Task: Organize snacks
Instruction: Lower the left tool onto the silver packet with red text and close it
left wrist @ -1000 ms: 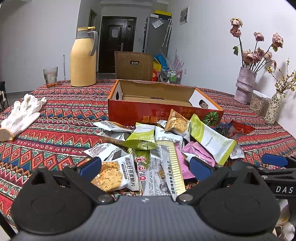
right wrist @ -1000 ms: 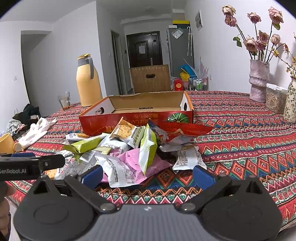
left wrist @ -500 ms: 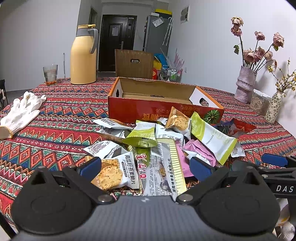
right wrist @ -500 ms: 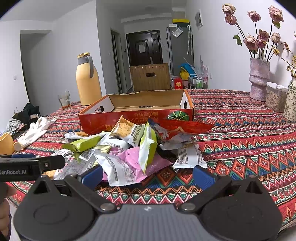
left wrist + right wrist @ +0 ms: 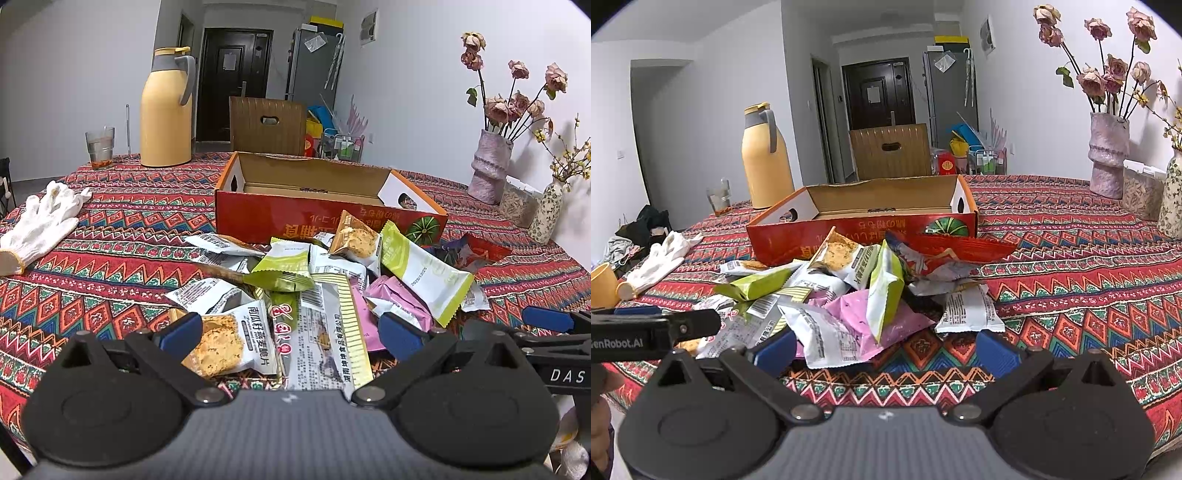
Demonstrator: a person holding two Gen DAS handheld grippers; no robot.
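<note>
Shiny snack packets (image 5: 317, 295) lie piled before the red cardboard box (image 5: 325, 210); both grippers' jaws are spread wide, so one grab might drag several slippery packets.

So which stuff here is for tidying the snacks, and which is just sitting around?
For the job: snack packets, cardboard box, left gripper, right gripper, both with jaws open.

Just lying about: glove, flask, glass, flower vase, yellow cup.

The right hand-held gripper (image 5: 554, 325) bears "DAS"; the left hand-held gripper (image 5: 653, 332) bears "enRobot.AI". The green-and-white snack packet (image 5: 424, 273) carries the date "2025/12/25".
</note>
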